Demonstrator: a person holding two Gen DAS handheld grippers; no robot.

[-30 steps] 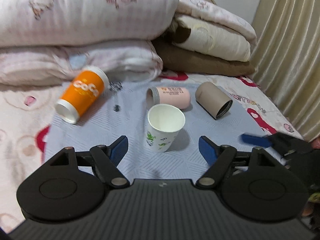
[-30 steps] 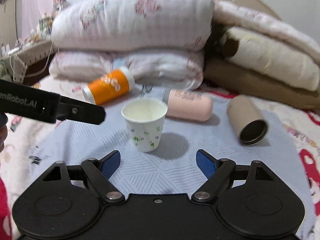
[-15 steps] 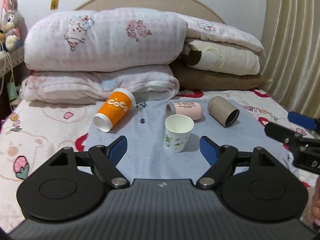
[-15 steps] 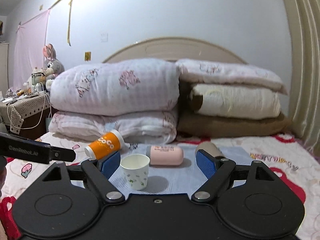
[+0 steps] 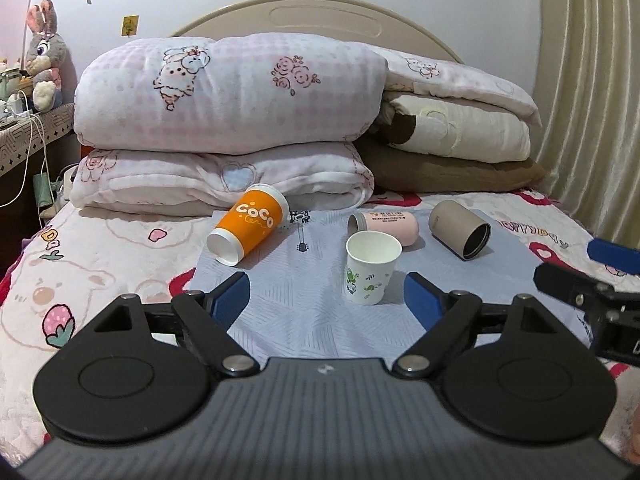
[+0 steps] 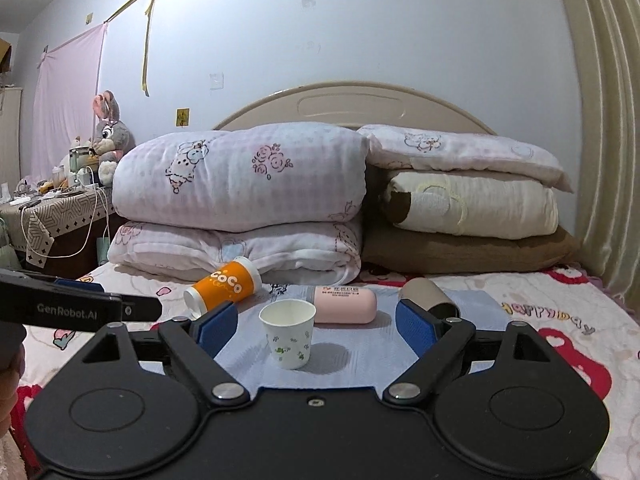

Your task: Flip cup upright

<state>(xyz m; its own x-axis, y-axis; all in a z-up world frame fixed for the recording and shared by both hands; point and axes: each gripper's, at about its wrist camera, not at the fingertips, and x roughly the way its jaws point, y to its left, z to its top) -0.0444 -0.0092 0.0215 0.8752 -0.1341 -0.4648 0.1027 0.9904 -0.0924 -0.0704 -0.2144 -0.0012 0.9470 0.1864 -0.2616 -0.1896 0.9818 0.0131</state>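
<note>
The small white floral paper cup (image 5: 371, 267) stands upright on the blue mat (image 5: 304, 312); thin and crushable, best pinched lightly mid-wall. The left gripper (image 5: 327, 297) and right gripper (image 6: 316, 322) both gape, empty.

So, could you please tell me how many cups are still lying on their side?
3. The orange cup lies at the mat's back left, the pink cup behind the upright white cup, and the brown cup at back right. None seem hidden.
</note>
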